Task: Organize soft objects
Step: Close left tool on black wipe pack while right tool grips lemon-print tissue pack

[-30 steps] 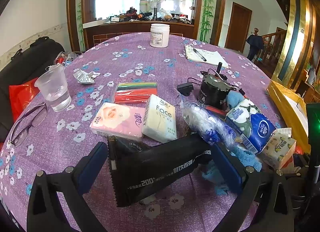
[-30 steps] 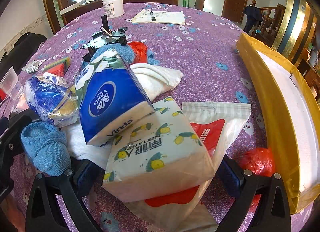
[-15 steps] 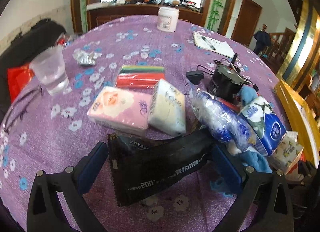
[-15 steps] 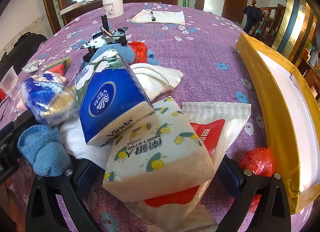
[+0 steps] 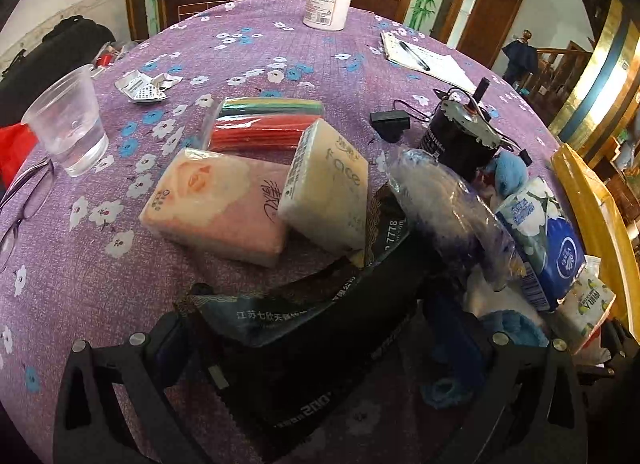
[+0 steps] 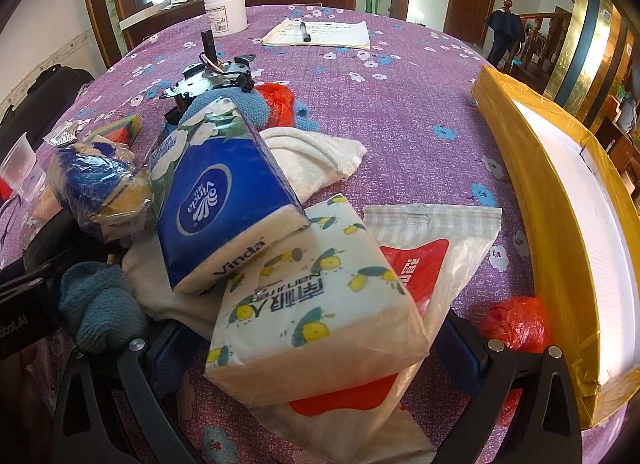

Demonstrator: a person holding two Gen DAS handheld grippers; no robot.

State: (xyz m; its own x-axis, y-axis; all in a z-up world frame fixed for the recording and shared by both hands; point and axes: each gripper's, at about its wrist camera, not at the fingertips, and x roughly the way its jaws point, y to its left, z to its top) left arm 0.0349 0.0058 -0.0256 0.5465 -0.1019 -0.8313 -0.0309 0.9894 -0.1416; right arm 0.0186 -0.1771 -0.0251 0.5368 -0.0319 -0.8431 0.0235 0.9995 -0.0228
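Note:
In the left wrist view my left gripper (image 5: 312,324) is shut on a black tissue pack (image 5: 280,316). The pack is buckled, and its far end is pushed up against the cream Face pack (image 5: 328,188) and a blue-wrapped pack (image 5: 448,216). A pink tissue pack (image 5: 216,204) lies just left of the cream one. In the right wrist view my right gripper (image 6: 312,328) is shut on a lemon-print tissue pack (image 6: 312,304), which rests on a red-and-white plastic bag (image 6: 420,264). A blue Vinda pack (image 6: 220,200) leans on the lemon-print pack. Beside them are a white towel (image 6: 312,160) and a blue knitted piece (image 6: 100,304).
A cup of water (image 5: 68,120) and glasses (image 5: 24,200) are at the left edge of the purple table. A black motor with wires (image 5: 456,136) stands behind the pile. A long yellow box (image 6: 560,224) runs along the right side. A white jar (image 5: 328,4) and a notepad (image 6: 320,32) are at the far side.
My left gripper has moved forward and tilted down towards the pile, and the black pack has crumpled against the other packs. The right gripper and its pack have not moved.

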